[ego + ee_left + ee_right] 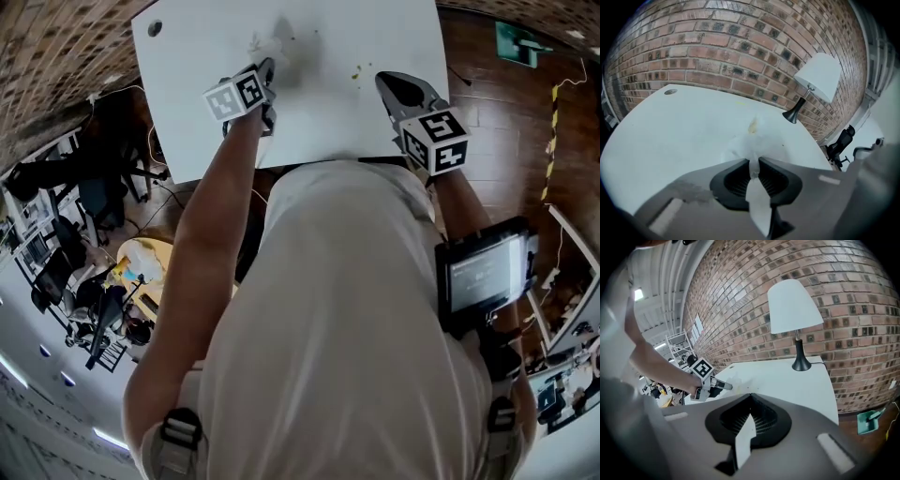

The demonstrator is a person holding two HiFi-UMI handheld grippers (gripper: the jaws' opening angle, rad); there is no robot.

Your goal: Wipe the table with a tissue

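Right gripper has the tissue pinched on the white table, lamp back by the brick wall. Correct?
No. The left gripper pinches the tissue, as the left gripper view shows; the right gripper is shut on nothing. The rest holds: tissue on the white table, lamp back by the brick wall.

The desk (394, 37) is white; the tissue (749, 143) is white with a yellowish stain. The wall (740, 42) is red-brown brick, the lamp (793, 305) white-shaded and black-based.
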